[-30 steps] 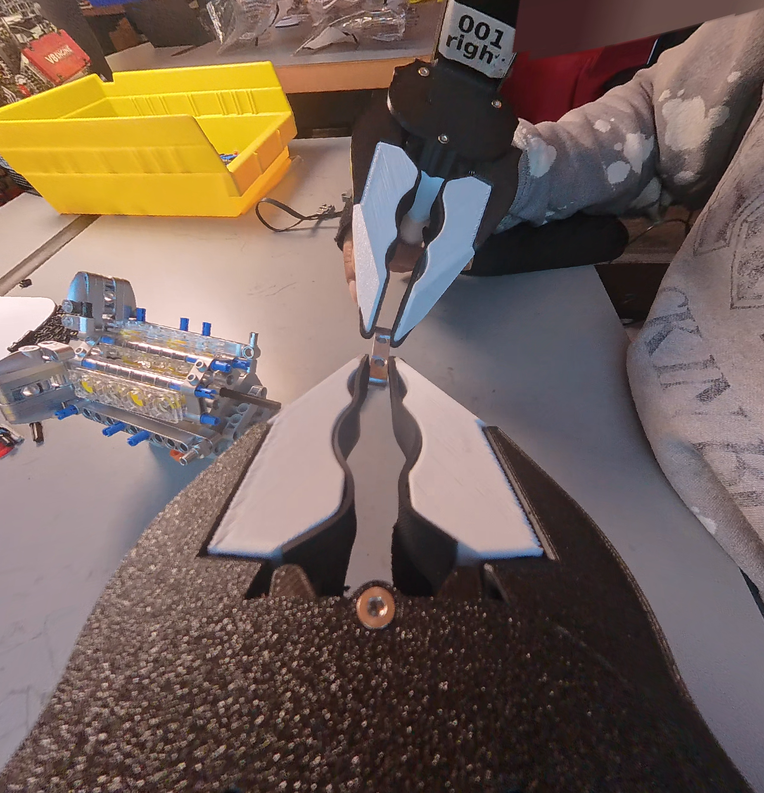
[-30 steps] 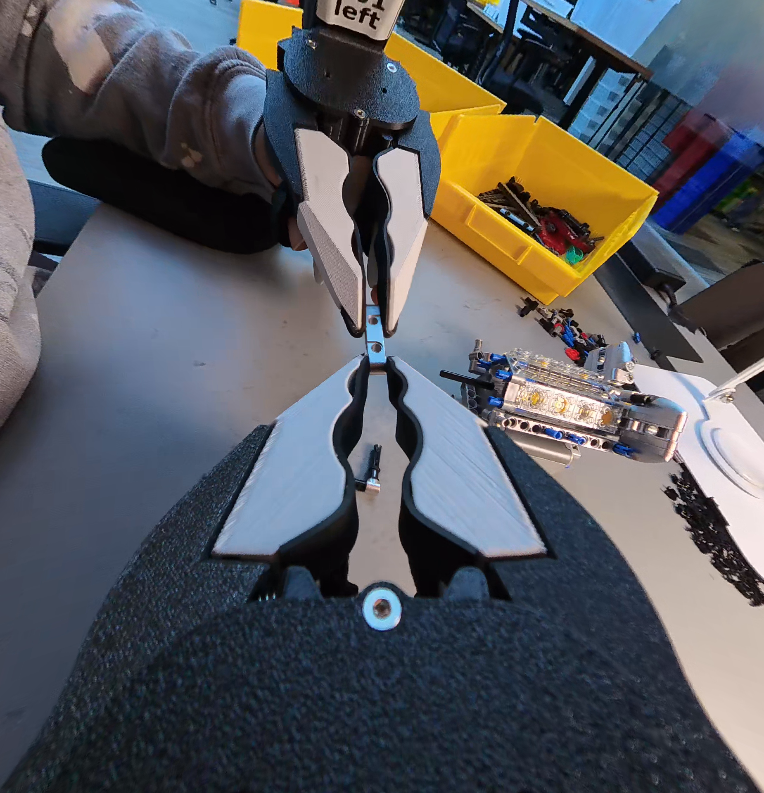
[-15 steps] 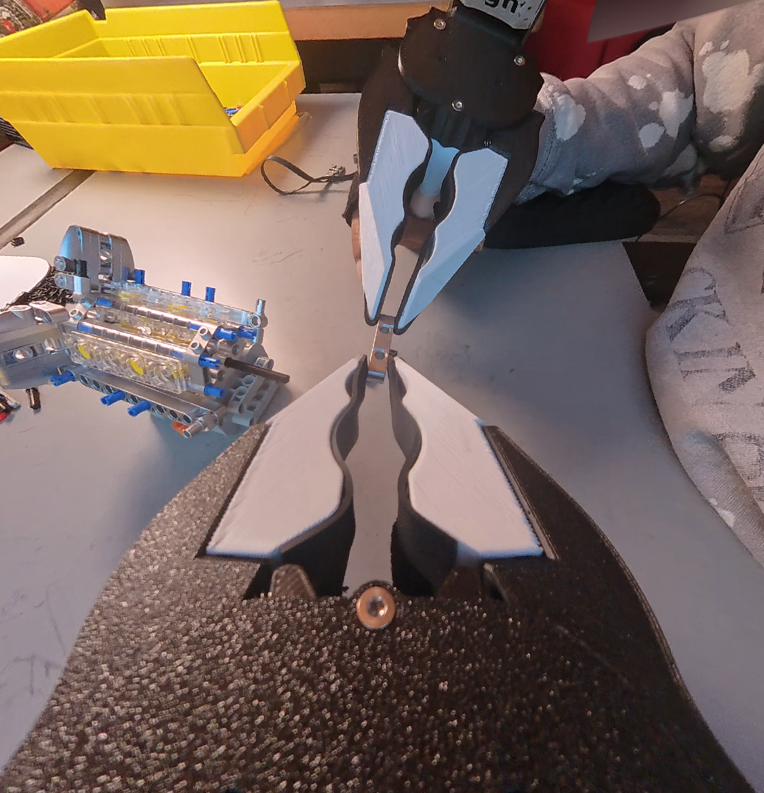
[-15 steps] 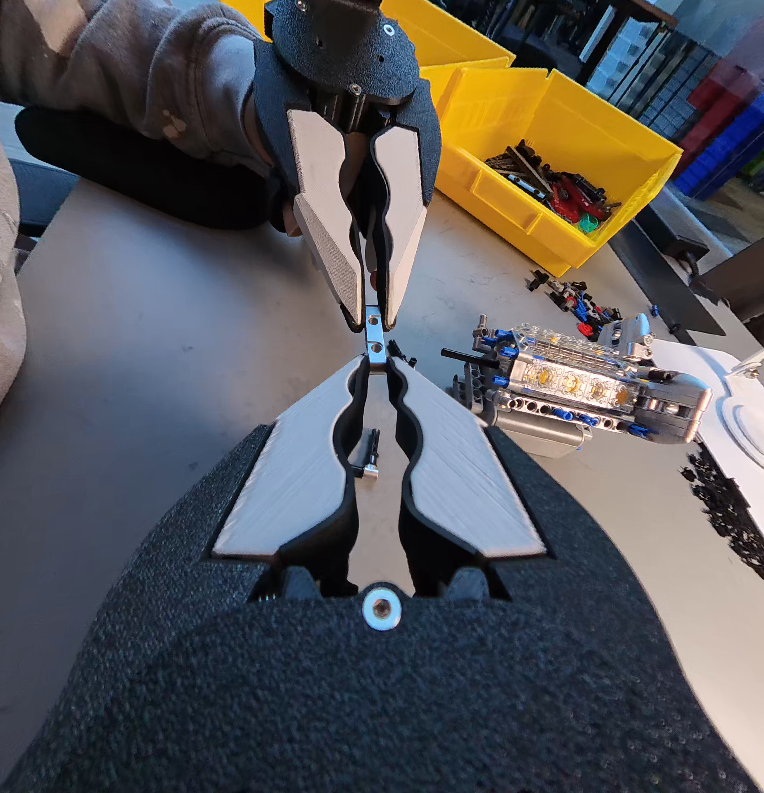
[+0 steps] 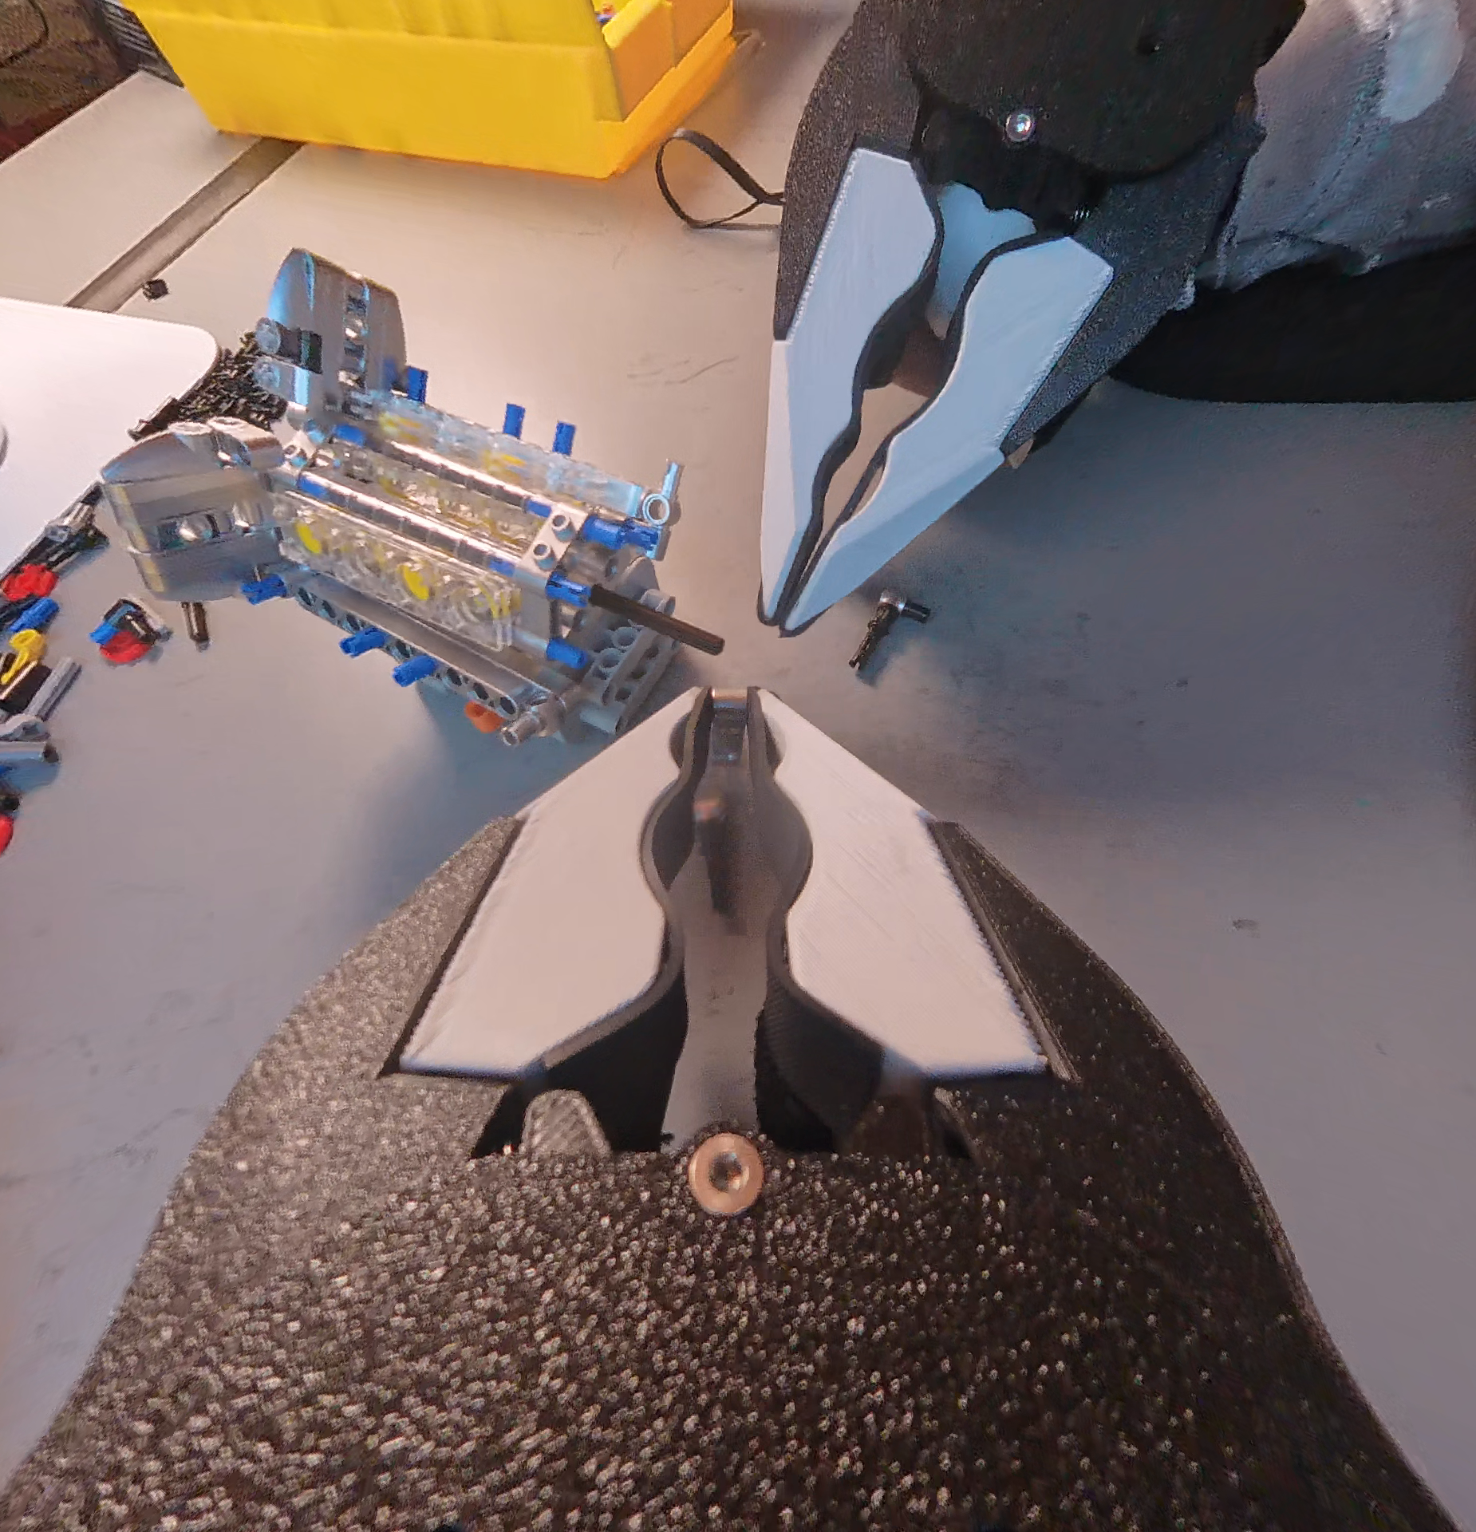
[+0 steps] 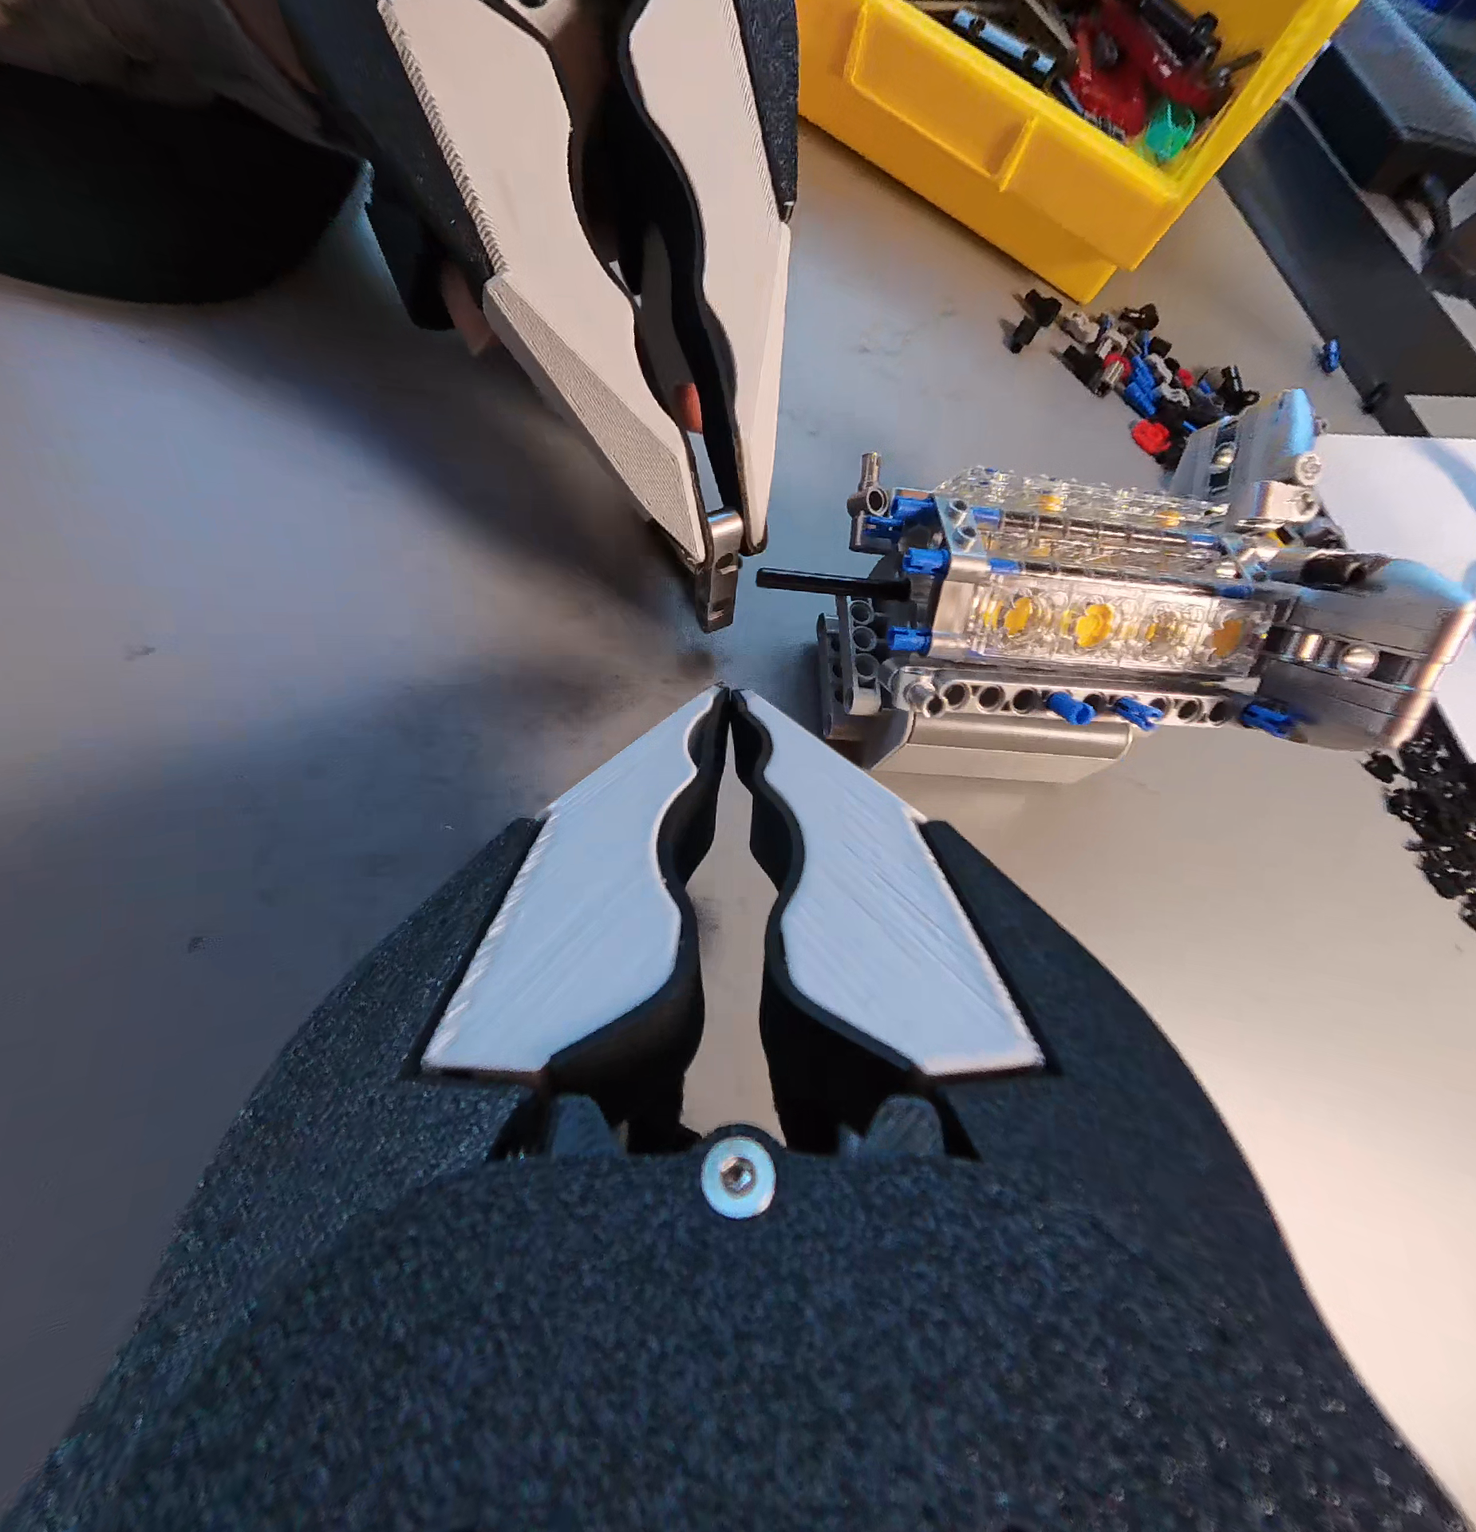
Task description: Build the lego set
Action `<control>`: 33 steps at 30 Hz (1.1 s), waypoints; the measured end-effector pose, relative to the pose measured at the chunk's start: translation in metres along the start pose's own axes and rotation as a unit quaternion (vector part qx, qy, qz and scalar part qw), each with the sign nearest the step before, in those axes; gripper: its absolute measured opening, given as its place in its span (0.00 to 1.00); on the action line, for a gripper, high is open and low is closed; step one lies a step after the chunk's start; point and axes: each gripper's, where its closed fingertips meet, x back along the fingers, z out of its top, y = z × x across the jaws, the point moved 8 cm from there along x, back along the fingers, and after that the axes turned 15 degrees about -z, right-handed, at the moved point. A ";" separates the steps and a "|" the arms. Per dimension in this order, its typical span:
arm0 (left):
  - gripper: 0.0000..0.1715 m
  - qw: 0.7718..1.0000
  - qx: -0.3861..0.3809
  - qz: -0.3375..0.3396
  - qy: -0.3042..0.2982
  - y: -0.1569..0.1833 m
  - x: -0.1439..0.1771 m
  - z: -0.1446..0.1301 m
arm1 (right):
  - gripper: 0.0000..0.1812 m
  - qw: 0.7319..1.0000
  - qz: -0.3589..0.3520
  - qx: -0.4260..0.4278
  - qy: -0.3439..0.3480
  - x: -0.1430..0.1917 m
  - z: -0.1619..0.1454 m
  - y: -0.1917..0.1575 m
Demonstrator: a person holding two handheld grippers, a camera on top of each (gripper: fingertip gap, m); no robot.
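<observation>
A: Left wrist view first. Your left tool [image 5: 728,696] is pinched on a small grey plastic link [image 5: 725,729], seen only end-on between the tips. Your right tool [image 5: 780,623] is closed with nothing in it, tips near a loose black pin [image 5: 888,623] on the bench [image 5: 1132,746].

B: And the right wrist view?

A: Your right tool [image 6: 728,690] is closed, empty. The grey link [image 6: 718,580] shows full length here, hanging from the left tool [image 6: 722,530], just beside the black axle [image 6: 830,583] of the brick engine model [image 6: 1091,613]. Yellow bin [image 6: 1008,149] behind.

B: Handling?

A: Probably light, stiff and slick. Keep hold of one end, leaving the hole free.
</observation>
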 end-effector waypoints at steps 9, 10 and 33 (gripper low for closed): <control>0.04 0.998 -0.008 0.052 -0.038 -0.008 0.014 -0.004 | 0.00 0.999 -0.015 0.023 -0.026 -0.004 -0.006 -0.003; 0.04 0.997 -0.001 0.064 -0.035 -0.011 0.023 -0.005 | 0.01 0.999 -0.016 0.022 -0.026 -0.003 -0.006 -0.002; 0.03 0.960 -0.067 -0.118 0.246 0.034 0.032 0.032 | 0.04 0.973 0.081 -0.099 0.191 0.034 0.034 -0.010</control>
